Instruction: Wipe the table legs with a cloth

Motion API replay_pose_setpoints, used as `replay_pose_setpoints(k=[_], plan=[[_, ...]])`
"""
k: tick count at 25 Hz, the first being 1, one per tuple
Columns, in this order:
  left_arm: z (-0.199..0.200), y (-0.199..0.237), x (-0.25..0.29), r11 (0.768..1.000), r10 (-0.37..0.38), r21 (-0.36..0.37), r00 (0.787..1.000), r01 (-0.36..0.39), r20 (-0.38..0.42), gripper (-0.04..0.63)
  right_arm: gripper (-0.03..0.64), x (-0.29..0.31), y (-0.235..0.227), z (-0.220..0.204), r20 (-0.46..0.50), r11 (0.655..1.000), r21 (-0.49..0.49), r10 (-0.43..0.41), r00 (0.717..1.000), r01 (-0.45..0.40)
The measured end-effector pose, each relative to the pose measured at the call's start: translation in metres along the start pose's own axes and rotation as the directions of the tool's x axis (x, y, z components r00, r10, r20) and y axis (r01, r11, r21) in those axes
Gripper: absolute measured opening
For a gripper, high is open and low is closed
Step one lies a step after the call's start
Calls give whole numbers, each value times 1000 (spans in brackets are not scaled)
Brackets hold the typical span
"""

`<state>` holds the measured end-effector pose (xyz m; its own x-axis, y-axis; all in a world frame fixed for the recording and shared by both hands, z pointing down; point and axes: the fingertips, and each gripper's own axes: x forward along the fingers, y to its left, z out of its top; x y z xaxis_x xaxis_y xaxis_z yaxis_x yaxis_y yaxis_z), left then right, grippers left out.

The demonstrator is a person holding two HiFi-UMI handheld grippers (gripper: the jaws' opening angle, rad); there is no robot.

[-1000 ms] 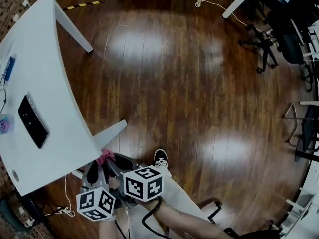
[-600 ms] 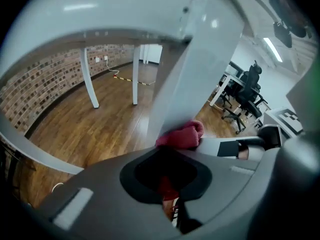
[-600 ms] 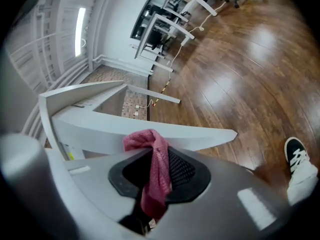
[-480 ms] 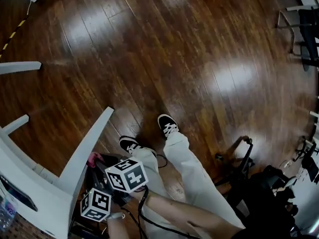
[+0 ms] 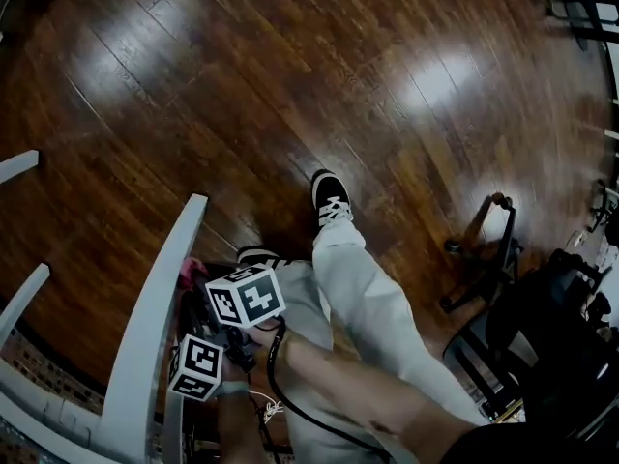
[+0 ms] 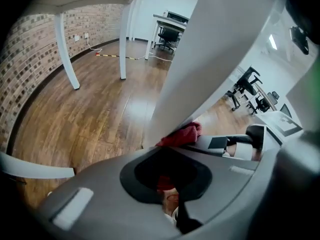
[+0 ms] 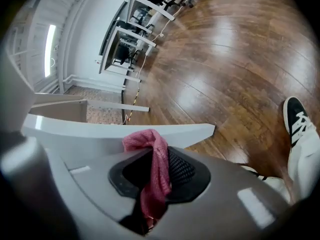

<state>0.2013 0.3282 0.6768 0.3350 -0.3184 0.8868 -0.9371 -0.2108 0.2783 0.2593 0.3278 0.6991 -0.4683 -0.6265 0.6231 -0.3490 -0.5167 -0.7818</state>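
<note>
A slanted white table leg [image 5: 160,307] runs down the left of the head view. A pink cloth [image 5: 187,271] lies against its right side. My right gripper [image 5: 203,288], under the upper marker cube, is shut on that cloth. In the right gripper view the cloth [image 7: 152,169] hangs pinched between the jaws [image 7: 155,184] and touches the leg [image 7: 125,134]. My left gripper [image 5: 193,332], under the lower cube, sits just beside the right one. In the left gripper view its jaws [image 6: 172,184] look shut and empty, with the cloth [image 6: 182,134] and the leg [image 6: 205,59] just ahead.
The person's white trouser legs and black shoes [image 5: 331,199] stand right of the grippers on the wooden floor. An office chair base [image 5: 484,249] is further right. More white table legs [image 5: 19,165] [image 6: 122,44] stand to the left, near a brick wall [image 6: 30,59].
The head view has swung lower and the tabletop has left the picture. Both grippers stay at the slanted leg, with the cloth still against it.
</note>
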Motion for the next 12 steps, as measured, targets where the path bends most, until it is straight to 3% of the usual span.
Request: replay_pose_setpoints(k=[5,9,12], plan=[[-27,5,65,998,13,64,995,-6,-100,2,61,43,-56,9,-9,1000,7,-7,1000,7],[-56,3,109,997,12,74,975,5,-221,2,63,72,-99,16,-33,1000,-2,-17,999,17],[-74,2,132,994,19,108,963,11,-269,2,61,95,-132,18,-46,1000,18,-15,999,16]])
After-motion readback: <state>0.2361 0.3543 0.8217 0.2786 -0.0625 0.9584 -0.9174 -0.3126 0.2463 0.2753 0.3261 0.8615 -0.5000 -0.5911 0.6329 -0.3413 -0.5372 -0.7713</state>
